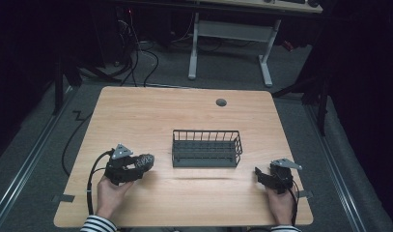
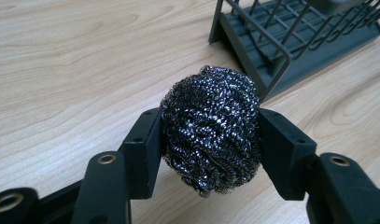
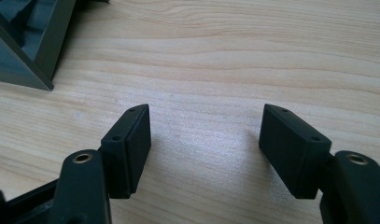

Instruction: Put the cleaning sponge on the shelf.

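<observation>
Steel wool scrubber (image 2: 211, 130) sits clamped between my left tool's (image 2: 210, 140) jaws, both pads pressed into its sides, held just above the counter (image 2: 61, 70). In the high view the left tool (image 1: 145, 163) shows the scrubber (image 1: 145, 161) at its tip. Grey wire basket (image 2: 290, 32) is ahead of that tool and to its right, close, not touching. My right tool (image 3: 204, 140) has its jaws spread wide with nothing between them, bare counter (image 3: 225, 60) under it. The basket corner (image 3: 24, 42) is ahead-left of it. High view: right tool (image 1: 259, 173) is beside the basket's (image 1: 206, 149) right end, apart from it.
</observation>
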The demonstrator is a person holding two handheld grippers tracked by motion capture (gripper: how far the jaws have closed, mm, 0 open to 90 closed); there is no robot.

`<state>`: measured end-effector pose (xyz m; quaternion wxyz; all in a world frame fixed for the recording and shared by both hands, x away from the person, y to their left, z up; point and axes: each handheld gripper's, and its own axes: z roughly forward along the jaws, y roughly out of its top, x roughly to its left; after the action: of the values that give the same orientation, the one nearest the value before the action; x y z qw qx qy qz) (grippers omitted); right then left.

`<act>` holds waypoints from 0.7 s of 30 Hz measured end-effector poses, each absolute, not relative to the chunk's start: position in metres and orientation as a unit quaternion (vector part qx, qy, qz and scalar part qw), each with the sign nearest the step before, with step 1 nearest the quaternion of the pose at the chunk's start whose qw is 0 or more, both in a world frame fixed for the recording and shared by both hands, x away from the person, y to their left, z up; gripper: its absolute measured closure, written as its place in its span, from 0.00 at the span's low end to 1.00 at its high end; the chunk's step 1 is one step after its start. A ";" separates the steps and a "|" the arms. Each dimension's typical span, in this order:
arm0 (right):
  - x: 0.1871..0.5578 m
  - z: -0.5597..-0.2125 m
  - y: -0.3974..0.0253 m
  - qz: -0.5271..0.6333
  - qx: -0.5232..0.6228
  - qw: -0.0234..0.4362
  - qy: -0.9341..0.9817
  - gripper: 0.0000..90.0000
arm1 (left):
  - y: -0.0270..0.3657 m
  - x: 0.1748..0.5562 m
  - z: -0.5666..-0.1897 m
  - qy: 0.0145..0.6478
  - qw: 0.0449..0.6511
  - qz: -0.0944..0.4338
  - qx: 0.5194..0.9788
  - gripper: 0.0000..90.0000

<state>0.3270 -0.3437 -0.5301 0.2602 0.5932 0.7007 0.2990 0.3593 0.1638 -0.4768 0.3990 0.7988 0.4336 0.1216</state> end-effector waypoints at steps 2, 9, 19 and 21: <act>0.327 -0.530 -0.344 0.299 0.593 0.260 0.701 0.38 | 0.164 0.360 -0.474 0.431 0.399 0.122 0.800 0.49; 0.327 -0.530 -0.344 0.299 0.593 0.260 0.701 0.38 | 0.164 0.362 -0.464 0.428 0.405 0.116 0.799 0.49; 0.327 -0.530 -0.344 0.299 0.593 0.260 0.701 0.38 | 0.161 0.365 -0.446 0.418 0.414 0.113 0.801 0.49; 0.327 -0.530 -0.344 0.299 0.593 0.260 0.701 0.38 | 0.160 0.366 -0.441 0.412 0.415 0.113 0.803 0.49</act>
<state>0.3271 -0.3437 -0.5301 0.2602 0.5926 0.7011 0.2992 0.3656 0.1600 -0.4408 0.4149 0.8032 0.4121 0.1133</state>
